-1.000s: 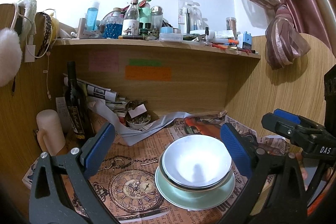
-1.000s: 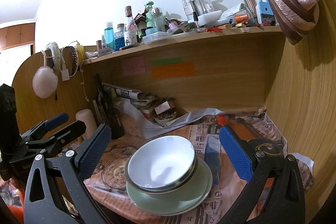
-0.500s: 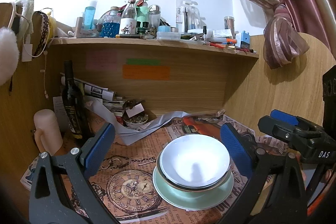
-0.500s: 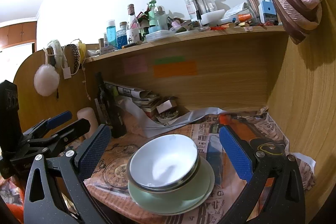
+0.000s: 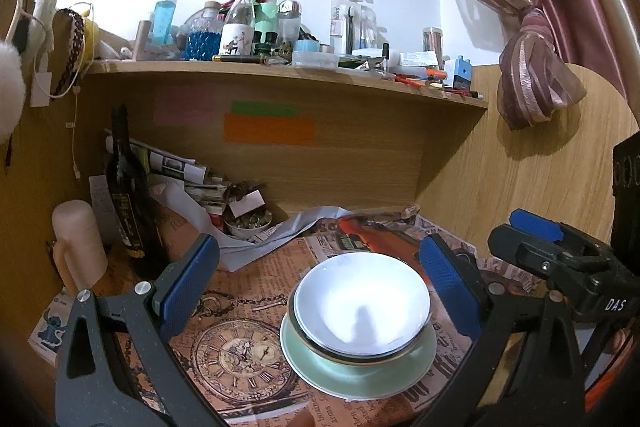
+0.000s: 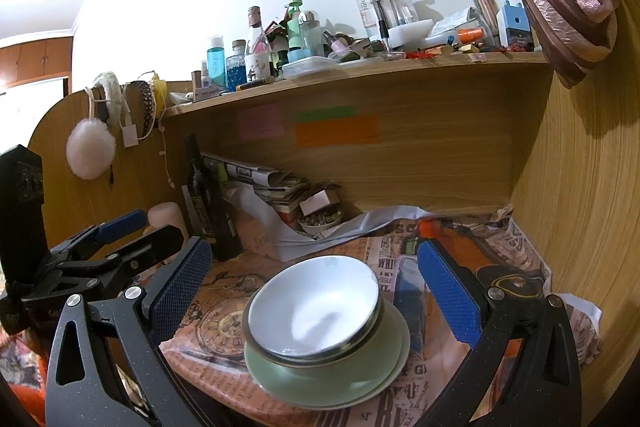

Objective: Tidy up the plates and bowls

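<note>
Your left gripper (image 5: 320, 275) and right gripper (image 6: 316, 275) both stand spread and empty. Between their fingers, on the newspaper-covered desk (image 5: 240, 307), the white bowl (image 5: 362, 309) sits upright, mouth upward, nested on the green plate (image 5: 360, 375).

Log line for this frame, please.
left gripper: open, empty | right gripper: open, empty | white bowl: stacked on green plate | stage: nothing gripped
</note>
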Motion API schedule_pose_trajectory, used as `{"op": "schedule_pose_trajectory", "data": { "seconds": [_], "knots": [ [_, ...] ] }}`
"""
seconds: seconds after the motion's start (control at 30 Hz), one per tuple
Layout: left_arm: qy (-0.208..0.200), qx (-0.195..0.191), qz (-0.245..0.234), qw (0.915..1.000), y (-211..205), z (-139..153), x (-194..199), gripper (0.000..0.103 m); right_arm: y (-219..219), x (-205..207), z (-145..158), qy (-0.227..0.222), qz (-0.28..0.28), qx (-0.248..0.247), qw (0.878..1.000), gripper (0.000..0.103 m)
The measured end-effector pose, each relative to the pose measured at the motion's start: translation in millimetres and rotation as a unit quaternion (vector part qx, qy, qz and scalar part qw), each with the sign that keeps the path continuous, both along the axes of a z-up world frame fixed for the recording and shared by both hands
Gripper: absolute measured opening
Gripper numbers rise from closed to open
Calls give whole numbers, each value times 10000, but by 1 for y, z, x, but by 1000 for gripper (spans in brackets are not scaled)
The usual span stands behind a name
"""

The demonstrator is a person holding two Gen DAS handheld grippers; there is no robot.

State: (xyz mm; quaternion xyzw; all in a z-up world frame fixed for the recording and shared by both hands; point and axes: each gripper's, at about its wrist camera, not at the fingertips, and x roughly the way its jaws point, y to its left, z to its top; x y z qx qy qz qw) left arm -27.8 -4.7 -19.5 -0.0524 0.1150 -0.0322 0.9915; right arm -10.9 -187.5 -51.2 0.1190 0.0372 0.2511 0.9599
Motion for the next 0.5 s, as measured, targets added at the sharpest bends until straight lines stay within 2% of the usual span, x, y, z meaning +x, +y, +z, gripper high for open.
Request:
{"op": "schedule_pose_trajectory", "data": {
  "seconds": [0.5],
  "knots": [
    [55,-55,-156,9998,3,-3,2,102,0,8,-3,75,31,-49,10000,103]
  ]
}}
